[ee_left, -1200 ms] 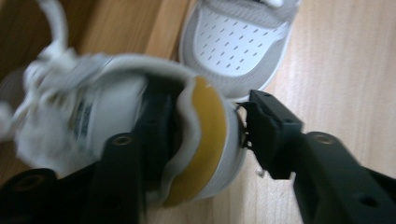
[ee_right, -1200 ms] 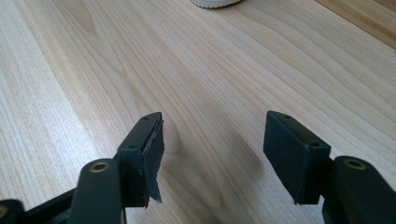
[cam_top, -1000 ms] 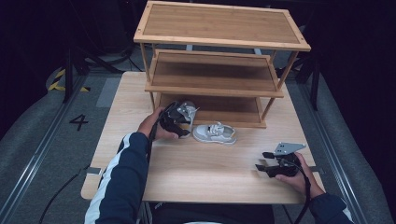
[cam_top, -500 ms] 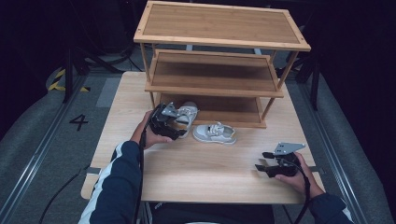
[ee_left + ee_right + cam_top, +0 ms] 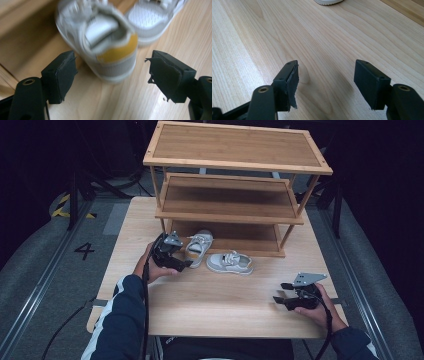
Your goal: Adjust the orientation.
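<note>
A small grey-and-white shoe (image 5: 199,247) with a yellow heel patch (image 5: 117,53) lies with its toe at the bottom shelf of the wooden rack (image 5: 235,165). My left gripper (image 5: 182,252) sits just behind its heel. Its jaws have just been opening, and the heel (image 5: 110,47) stands between them with gaps on both sides. The second shoe (image 5: 230,262) lies on its sole to the right, also seen as the second shoe (image 5: 150,20). My right gripper (image 5: 281,292) rests open near the table's front right, with bare wood between its jaws (image 5: 327,67).
The three-tier rack stands at the back of the wooden table (image 5: 215,310). Dark floor with a rail and a painted numeral (image 5: 84,251) lies to the left. The second shoe's sole edge (image 5: 328,2) shows far ahead of the right gripper.
My left gripper has let go of the shoe and drawn back to the left, its jaws wider. The shoe now lies by the bottom shelf. The right gripper has not moved.
</note>
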`<state>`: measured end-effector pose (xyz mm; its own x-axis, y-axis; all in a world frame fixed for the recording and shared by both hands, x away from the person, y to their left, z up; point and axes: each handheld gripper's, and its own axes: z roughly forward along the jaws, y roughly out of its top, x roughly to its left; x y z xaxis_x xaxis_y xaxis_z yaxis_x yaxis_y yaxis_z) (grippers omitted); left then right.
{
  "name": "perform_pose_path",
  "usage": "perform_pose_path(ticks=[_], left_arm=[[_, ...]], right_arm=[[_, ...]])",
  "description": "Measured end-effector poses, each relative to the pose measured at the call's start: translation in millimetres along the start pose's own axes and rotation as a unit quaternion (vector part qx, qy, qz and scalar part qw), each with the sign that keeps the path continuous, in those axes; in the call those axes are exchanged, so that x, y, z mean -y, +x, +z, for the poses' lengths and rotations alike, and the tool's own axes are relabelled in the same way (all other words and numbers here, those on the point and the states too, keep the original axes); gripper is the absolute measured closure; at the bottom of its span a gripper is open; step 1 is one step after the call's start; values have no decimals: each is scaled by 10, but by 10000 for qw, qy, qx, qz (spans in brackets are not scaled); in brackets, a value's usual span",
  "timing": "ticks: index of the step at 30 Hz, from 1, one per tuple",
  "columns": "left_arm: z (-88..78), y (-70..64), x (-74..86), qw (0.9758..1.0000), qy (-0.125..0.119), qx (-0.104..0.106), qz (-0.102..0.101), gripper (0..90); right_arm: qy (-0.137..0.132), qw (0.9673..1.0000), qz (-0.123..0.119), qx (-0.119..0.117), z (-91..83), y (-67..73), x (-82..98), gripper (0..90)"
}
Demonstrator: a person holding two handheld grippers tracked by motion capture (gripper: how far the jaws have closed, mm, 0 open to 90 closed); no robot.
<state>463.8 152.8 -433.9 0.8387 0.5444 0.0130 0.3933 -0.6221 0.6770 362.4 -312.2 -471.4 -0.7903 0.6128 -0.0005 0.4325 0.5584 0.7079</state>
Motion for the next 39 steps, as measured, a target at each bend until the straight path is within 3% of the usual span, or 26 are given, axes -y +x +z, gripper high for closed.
perform_pose_path(ticks=[2,6,11,13,14,17,18,20,26,28,31,34,35,36,37,38,39], left_arm=[[82,-4,24,9999,83,76,-38,235],[249,9,-10,9988,463,-146,69,271],[317,43,-94,9990,419,-130,14,270],[340,70,-137,9994,308,-111,-125,272],[357,79,-178,9994,61,-163,-310,278],[403,83,-236,9992,96,-257,-287,282],[438,83,-272,9990,225,-343,-160,283],[496,87,-310,9989,153,-364,-238,284],[638,100,-447,9984,71,-526,-178,287],[694,100,-504,9981,92,-530,-315,287],[776,113,-586,9975,121,-626,-304,287],[846,90,-624,9964,58,-648,-549,287],[860,137,-649,9971,87,-721,-242,286],[887,125,-648,9969,29,-663,-422,286],[879,203,-675,9971,106,-746,90,285],[916,111,-654,9960,2,-686,-579,285],[922,129,-665,9966,16,-706,-432,284]], right_arm=[[-4,10000,7,13,2,4,-3,370],[-1,10000,-36,8,7,20,-17,371],[4,10000,0,16,11,8,-8,372],[14,10000,8,25,12,2,-2,373],[19,10000,-2,28,11,4,-2,373],[7,10000,-3,28,10,4,-4,373],[7,10000,-2,27,10,4,-4,374],[16,10000,-2,31,14,2,-3,374],[10,10000,28,24,14,-6,3,376],[20,10000,25,14,16,-7,5,376],[23,10000,20,27,18,-12,7,377],[15,10000,28,17,15,-15,9,377],[14,10000,25,19,15,-16,10,377],[15,10000,34,33,14,-19,11,378],[10,10000,38,31,13,-19,13,378],[9,10000,24,27,10,-19,13,378],[7,10000,17,34,8,-19,13,378]])
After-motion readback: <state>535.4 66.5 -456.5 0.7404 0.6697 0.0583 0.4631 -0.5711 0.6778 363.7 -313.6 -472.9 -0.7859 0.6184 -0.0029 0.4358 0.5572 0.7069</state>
